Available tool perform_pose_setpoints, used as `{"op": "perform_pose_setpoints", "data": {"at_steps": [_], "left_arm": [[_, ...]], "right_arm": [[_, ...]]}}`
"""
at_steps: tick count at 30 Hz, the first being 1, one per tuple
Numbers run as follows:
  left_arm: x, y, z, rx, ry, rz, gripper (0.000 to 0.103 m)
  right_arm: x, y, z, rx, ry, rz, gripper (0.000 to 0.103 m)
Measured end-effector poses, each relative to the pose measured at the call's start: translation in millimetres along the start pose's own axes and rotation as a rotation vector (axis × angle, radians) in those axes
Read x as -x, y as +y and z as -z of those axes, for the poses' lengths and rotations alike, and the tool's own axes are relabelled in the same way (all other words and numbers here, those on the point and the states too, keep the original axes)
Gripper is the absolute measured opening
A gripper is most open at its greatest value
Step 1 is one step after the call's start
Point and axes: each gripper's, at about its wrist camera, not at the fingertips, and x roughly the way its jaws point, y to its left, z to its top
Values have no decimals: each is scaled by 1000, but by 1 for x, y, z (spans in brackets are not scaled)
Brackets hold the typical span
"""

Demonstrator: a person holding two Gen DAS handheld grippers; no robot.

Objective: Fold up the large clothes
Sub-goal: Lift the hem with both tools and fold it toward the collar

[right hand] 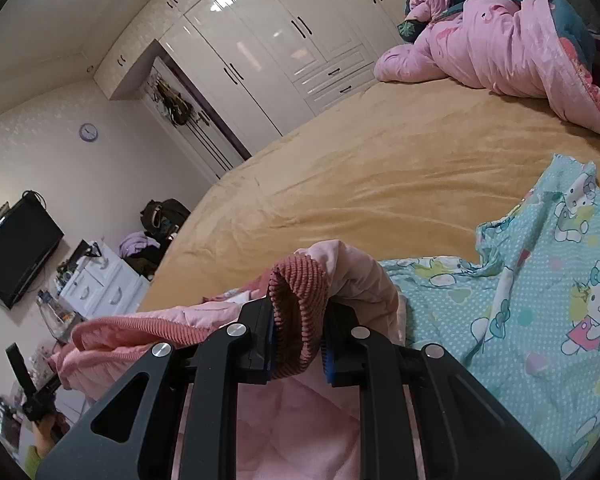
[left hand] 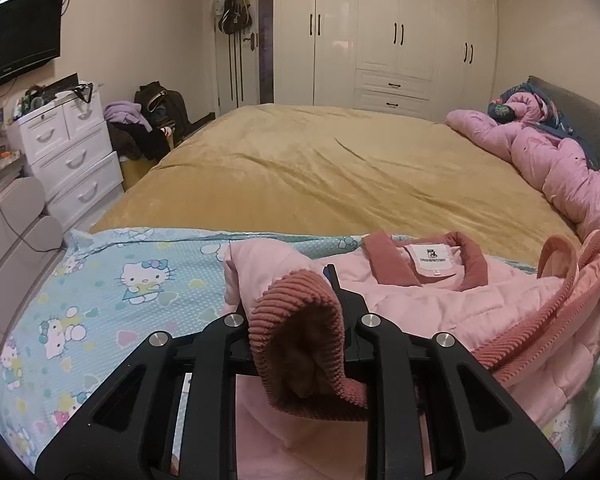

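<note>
A pale pink quilted jacket [left hand: 440, 300] with dusty-red corduroy trim lies on a blue cartoon-cat sheet [left hand: 132, 280], collar and white label [left hand: 432, 260] facing up. My left gripper [left hand: 290, 300] is shut on one corduroy sleeve cuff [left hand: 300, 344], which bulges up between the fingers and drapes back over them. In the right wrist view my right gripper [right hand: 298, 320] is shut on the other corduroy cuff [right hand: 300, 300], held above the jacket's quilted body [right hand: 292, 412]. That sleeve [right hand: 360, 276] arches away behind the fingers.
A mustard bedspread [left hand: 320, 168] covers the wide bed beyond the sheet. A rumpled pink duvet [left hand: 548, 160] lies along the headboard at right. White drawers [left hand: 72, 152], a wall TV [left hand: 16, 40] and piled bags [left hand: 156, 116] stand left; white wardrobes [left hand: 380, 32] at the back.
</note>
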Motion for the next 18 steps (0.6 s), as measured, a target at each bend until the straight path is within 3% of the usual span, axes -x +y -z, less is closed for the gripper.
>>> {"op": "perform_pose_setpoints", "data": {"at_steps": [18], "left_arm": [[-50,-18,1,-35,75,-29,17]], "right_arm": [[-65,-32,18,-14,98,69,17]]}}
